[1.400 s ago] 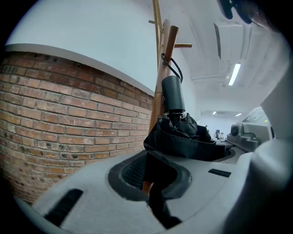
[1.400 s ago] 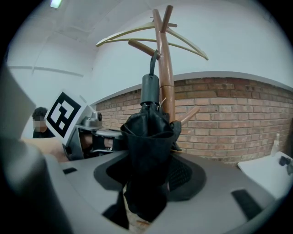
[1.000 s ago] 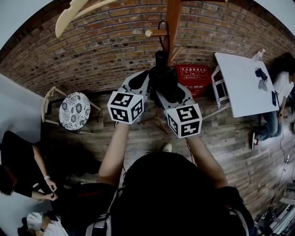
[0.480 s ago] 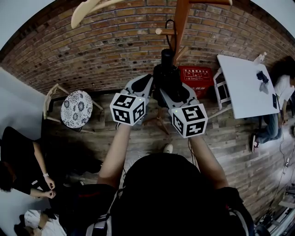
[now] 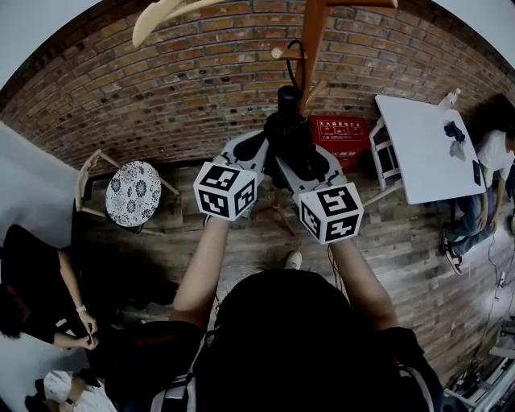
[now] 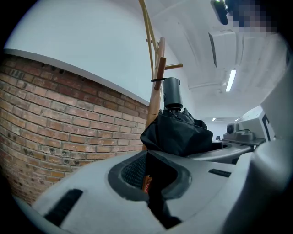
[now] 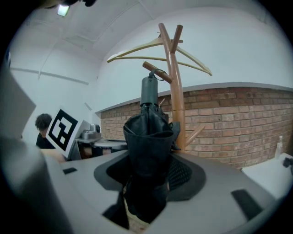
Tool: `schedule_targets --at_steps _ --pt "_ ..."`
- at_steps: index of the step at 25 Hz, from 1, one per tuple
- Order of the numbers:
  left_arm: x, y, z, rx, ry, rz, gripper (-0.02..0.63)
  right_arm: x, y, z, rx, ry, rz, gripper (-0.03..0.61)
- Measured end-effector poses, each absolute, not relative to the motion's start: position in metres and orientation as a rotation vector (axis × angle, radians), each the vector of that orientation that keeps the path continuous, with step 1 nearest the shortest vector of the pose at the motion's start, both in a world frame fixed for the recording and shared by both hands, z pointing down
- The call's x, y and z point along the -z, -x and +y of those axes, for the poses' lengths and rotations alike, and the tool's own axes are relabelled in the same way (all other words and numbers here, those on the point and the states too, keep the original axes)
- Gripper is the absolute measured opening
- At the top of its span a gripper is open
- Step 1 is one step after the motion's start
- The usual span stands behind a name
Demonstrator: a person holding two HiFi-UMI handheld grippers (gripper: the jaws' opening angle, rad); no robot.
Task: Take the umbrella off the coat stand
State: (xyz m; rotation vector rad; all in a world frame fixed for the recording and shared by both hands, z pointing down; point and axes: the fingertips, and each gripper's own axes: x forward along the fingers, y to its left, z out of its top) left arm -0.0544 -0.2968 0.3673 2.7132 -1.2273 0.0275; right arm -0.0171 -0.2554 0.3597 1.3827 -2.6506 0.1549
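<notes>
A folded black umbrella hangs beside the wooden coat stand, its handle up and its black strap looped over a short peg. My left gripper and right gripper clamp its bunched fabric from either side. In the left gripper view the umbrella rises out of the shut left gripper, with its cylindrical handle against the coat stand. In the right gripper view the umbrella fills the right gripper, below the peg.
A pale wooden hanger sits high on the stand, over a brick wall. A red box lies at its foot. A white table and a seated person are right; a patterned stool and another person are left.
Both grippers have edged up slightly with the umbrella clamped between them. The strap stays looped on the peg.
</notes>
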Motion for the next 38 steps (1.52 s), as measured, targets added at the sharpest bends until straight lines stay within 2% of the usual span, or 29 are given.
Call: schedule_targets --at_steps 38 --pt "-0.307 0.091 -0.257 0.093 -2.762 -1.315 0.012 -0.311 0.054 -0.221 -0.066 -1.296 -2.756 0.222"
